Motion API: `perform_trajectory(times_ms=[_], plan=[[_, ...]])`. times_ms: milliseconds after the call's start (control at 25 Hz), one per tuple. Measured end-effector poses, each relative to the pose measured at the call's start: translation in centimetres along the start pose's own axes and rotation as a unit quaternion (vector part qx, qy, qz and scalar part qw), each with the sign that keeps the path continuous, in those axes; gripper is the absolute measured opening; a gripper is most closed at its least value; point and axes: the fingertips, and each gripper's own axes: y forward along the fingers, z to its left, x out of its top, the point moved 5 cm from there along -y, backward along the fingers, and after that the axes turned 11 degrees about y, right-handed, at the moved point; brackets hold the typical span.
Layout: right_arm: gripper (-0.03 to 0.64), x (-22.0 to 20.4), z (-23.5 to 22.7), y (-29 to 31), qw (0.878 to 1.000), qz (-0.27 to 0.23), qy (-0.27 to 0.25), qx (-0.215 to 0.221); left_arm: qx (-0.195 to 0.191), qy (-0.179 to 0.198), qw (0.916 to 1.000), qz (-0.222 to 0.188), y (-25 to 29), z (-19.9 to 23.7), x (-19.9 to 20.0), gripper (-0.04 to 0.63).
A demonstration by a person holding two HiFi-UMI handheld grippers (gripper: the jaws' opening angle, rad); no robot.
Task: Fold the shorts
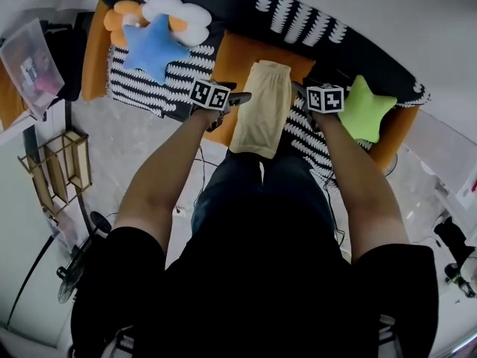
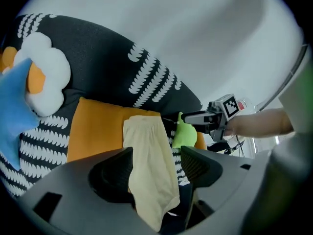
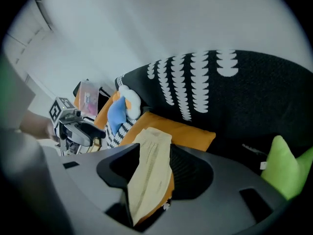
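Pale yellow shorts (image 1: pixel 261 110) lie lengthwise on the sofa's orange seat cushion (image 1: pixel 231 62), and their near end hangs over the front edge onto the person's lap. My left gripper (image 1: pixel 240 98) hovers close to the shorts' left edge and my right gripper (image 1: pixel 299 89) close to their right edge. In the left gripper view the jaws stand wide apart around the shorts (image 2: pixel 149 165) without pressing on them. The right gripper view shows the same: the shorts (image 3: pixel 149 170) run between the spread jaws. Each gripper is in the other's view, the right gripper (image 2: pixel 193 117) and the left gripper (image 3: pixel 93 131).
A blue star pillow (image 1: pixel 153 47) and a white-and-orange flower pillow (image 1: pixel 182 17) lie at the sofa's left end, on a black-and-white striped cushion (image 1: pixel 141 88). A green star pillow (image 1: pixel 365 110) lies at the right. On the floor to the left are a wooden rack (image 1: pixel 63 170) and a fan (image 1: pixel 74 267).
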Motion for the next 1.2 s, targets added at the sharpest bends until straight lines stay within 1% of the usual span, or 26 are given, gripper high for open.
perform_trajectory(times_ms=[80, 240, 360, 440, 560, 760, 920, 1000, 1040, 1120, 1200], plan=[[0.208, 0.3, -0.5, 1.8, 1.0, 0.004, 0.007, 0.002, 0.002, -0.01, 0.9999, -0.006, 1.0, 2.0, 0.7, 0.316], [0.221, 0.9, -1.2, 4.9, 1.0, 0.013, 0.003, 0.006, 0.009, -0.029, 0.9992, -0.024, 3.0, 5.3, 2.1, 0.298], [0.227, 0.9, -1.6, 6.7, 1.0, 0.021, -0.002, 0.007, 0.01, -0.03, 0.9991, -0.028, 4.7, 6.7, 3.0, 0.285], [0.229, 0.8, -2.0, 7.9, 1.0, 0.028, -0.001, 0.009, 0.015, -0.021, 0.9994, -0.022, 6.0, 7.4, 3.2, 0.267], [0.23, 0.9, -2.3, 9.7, 0.999, 0.037, -0.005, 0.016, 0.011, -0.012, 0.9998, -0.016, 8.1, 8.4, 3.6, 0.255], [0.228, 0.3, -2.4, 11.6, 0.999, 0.049, 0.004, 0.021, -0.001, -0.023, 0.9997, -0.008, 10.4, 8.9, 3.4, 0.253], [0.215, 0.3, -2.0, 12.8, 0.997, 0.071, -0.008, 0.012, -0.015, -0.022, 0.9994, 0.022, 11.5, 9.3, 2.6, 0.231], [0.176, 0.2, -2.0, 13.0, 0.997, 0.078, -0.004, 0.012, -0.02, -0.024, 0.9991, 0.027, 11.8, 9.5, 2.4, 0.204], [0.153, 0.2, -1.9, 13.0, 0.997, 0.081, -0.001, 0.016, -0.023, -0.025, 0.9991, 0.026, 11.8, 9.6, 2.4, 0.18], [0.106, 0.2, -1.3, 12.8, 0.996, 0.085, -0.006, 0.031, -0.029, -0.021, 0.9991, 0.02, 11.7, 9.5, 2.7, 0.11], [0.087, 0.3, -0.6, 12.6, 0.995, 0.09, -0.013, 0.045, -0.031, -0.006, 0.9993, 0.02, 11.4, 9.3, 3.0, 0.06]])
